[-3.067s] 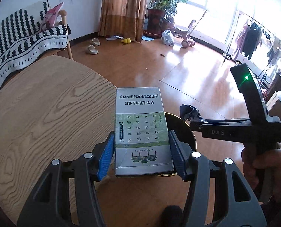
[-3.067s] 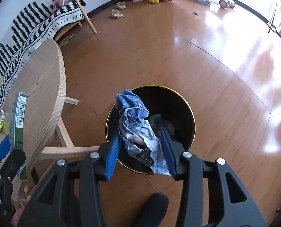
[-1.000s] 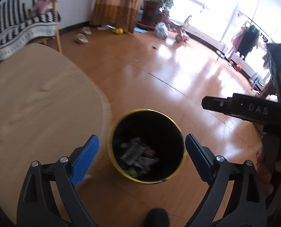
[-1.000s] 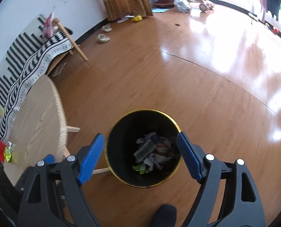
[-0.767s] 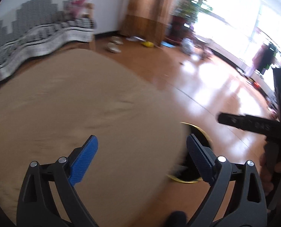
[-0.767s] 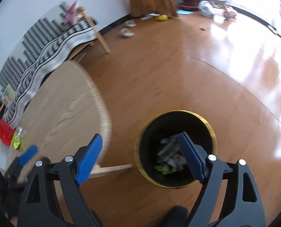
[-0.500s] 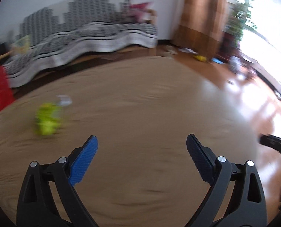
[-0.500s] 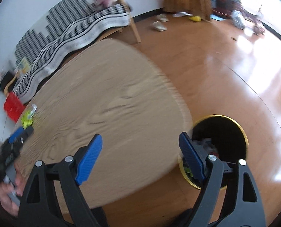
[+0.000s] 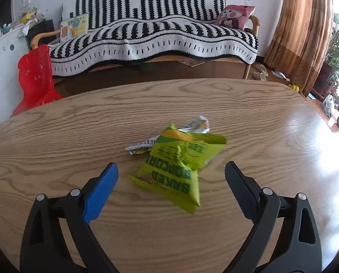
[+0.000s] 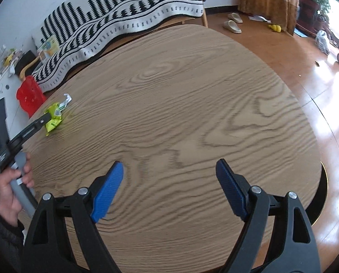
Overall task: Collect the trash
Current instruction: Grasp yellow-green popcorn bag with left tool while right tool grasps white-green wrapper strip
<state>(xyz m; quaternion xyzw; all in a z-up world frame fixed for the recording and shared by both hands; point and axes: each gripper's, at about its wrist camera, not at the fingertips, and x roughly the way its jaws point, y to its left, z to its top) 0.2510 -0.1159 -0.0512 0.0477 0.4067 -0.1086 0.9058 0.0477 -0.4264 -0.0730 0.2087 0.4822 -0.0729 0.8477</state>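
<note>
A green popcorn bag (image 9: 178, 166) lies on the round wooden table (image 9: 78, 125), with a crumpled silver wrapper (image 9: 192, 125) just behind it. My left gripper (image 9: 171, 182) is open and empty, its jaws spread on either side of the bag's near end. The bag also shows small at the table's far left in the right wrist view (image 10: 53, 117), beside the left gripper's tip. My right gripper (image 10: 169, 177) is open and empty over bare table. The black bin with a gold rim (image 10: 323, 193) peeks out under the table's right edge.
A black-and-white striped sofa (image 9: 151, 34) stands behind the table, with a red plastic chair (image 9: 36, 77) to its left. Curtains (image 9: 301, 27), slippers (image 10: 232, 26) and small toys lie on the wooden floor (image 10: 324, 91) to the right.
Both grippers let their trash fall into the bin, opened, and swung left from the bin to over the table. The left gripper now faces the green bag.
</note>
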